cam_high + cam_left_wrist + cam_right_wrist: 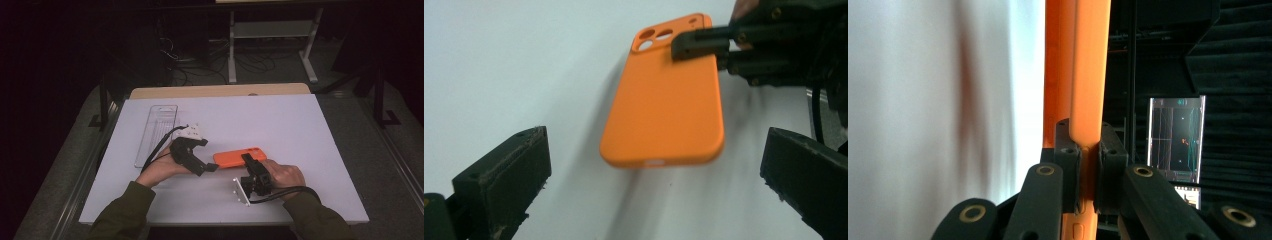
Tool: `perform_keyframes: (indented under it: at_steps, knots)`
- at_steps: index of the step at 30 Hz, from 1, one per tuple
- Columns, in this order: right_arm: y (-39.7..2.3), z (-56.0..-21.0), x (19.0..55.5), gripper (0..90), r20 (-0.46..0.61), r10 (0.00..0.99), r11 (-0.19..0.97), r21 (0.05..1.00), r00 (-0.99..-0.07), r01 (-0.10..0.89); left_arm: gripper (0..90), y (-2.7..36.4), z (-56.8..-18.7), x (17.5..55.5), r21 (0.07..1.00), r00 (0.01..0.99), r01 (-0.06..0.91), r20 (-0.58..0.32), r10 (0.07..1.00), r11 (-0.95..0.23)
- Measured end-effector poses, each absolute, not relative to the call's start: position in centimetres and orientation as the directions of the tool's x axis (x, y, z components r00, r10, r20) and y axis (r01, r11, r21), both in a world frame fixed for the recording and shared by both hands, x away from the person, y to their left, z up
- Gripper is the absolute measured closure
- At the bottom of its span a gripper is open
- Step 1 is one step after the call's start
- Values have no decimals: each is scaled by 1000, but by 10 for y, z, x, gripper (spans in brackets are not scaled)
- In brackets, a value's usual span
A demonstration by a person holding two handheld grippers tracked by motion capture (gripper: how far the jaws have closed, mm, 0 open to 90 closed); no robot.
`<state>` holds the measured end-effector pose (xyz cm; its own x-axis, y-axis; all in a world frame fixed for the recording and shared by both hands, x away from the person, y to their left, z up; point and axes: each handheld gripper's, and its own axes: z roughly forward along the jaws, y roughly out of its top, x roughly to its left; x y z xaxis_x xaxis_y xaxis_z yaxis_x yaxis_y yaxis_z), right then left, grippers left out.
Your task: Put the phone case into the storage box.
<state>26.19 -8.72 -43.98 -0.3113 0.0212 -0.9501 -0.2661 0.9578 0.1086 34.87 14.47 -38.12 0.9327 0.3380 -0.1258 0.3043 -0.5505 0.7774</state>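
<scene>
One end of the orange phone case (666,97) is pinched by your right gripper (248,161); your left gripper (654,185) (jaws wide, empty) faces the free end.

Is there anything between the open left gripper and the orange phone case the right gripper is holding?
Nothing visible. The left gripper has open jaws facing the orange phone case with bare white table between them; the right gripper pinches the case at its far end.

In the right gripper view the orange phone case (1083,75) runs off the top edge, its faces unseen (edge-on). In the left gripper view, its lower end is blurred, and the right gripper (689,47) covers its upper right corner.
</scene>
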Motion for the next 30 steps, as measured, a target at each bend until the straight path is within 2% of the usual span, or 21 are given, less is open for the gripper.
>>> perform_keyframes:
  at_steps: [13,16,24,30]
  knots:
    - [-95,-435,264,821,-943,25,964,111,-332,-242,0,155,-386,350,808,936,297,-141,323,-509]
    - [-97,-434,265,821,-945,33,965,115,-324,-236,0,158,-387,353,815,943,272,-121,309,-512]
    - [-99,-432,265,821,-946,34,963,117,-321,-241,0,158,-392,351,825,938,289,-142,318,-485]
    - [-100,-431,265,821,-944,61,964,140,-324,-228,0,160,-393,353,816,942,280,-131,310,-505]
